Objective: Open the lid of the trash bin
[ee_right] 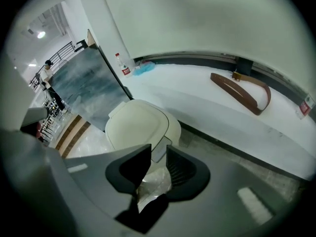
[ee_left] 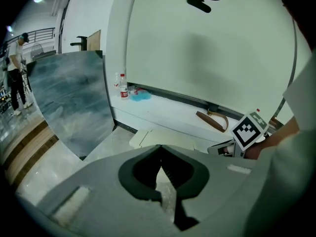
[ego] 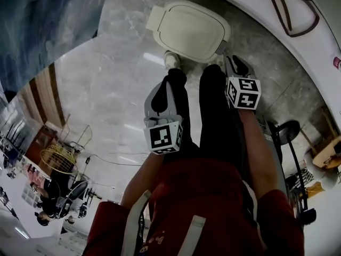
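The trash bin stands on the marble floor ahead of me, and its cream lid (ego: 189,30) lies closed. In the right gripper view the lid (ee_right: 138,125) fills the space just beyond the jaws, and its grey front tab (ee_right: 159,151) shows in the gap between them. My right gripper (ee_right: 157,157) is open with nothing held, and hangs near the bin's right front corner (ego: 234,63). My left gripper (ee_left: 160,149) has its tips touching, shut on nothing, and sits lower left of the bin (ego: 161,97). Only a strip of the lid (ee_left: 163,136) shows above its jaws.
A blue-grey marbled panel (ego: 48,15) leans left of the bin. A white platform (ee_right: 207,107) runs behind it, with a brown strap (ee_right: 242,90), a bottle (ee_left: 123,87) and a blue cloth (ee_left: 140,95) on it. My dark-trousered legs (ego: 213,121) stand near the bin. A black stand (ego: 290,132) is at right.
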Demonstrator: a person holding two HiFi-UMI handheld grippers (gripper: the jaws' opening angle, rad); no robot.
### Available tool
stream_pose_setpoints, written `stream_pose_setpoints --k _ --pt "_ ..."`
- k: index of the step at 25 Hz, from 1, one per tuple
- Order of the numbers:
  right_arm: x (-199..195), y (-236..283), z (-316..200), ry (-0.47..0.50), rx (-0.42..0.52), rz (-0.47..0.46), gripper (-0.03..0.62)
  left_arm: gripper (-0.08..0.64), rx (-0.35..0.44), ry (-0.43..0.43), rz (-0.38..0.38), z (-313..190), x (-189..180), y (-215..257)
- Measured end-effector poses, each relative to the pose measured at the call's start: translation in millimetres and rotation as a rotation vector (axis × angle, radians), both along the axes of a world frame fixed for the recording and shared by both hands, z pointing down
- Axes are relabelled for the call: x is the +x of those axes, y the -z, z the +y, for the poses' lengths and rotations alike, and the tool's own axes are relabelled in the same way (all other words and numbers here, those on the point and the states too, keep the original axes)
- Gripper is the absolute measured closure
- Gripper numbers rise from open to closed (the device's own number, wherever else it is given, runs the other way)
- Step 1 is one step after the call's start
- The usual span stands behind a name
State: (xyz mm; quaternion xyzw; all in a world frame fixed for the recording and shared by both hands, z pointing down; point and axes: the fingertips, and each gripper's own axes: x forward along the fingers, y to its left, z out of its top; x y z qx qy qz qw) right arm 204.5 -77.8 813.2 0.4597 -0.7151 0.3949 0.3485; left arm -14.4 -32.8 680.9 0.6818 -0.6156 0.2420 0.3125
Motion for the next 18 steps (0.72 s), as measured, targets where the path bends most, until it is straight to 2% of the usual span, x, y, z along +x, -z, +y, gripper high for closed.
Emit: stream_pose_setpoints --k 7,18 --pt "3 -42 -9 -0.01 -0.045 -0.012 0.476 0.554 -0.063 -0.009 0.014 7 13 -36" --pt "5 -71 -14 0.02 -0.08 -0.004 0.471 0.554 -0.099 -0.007 0.019 10 24 -53"
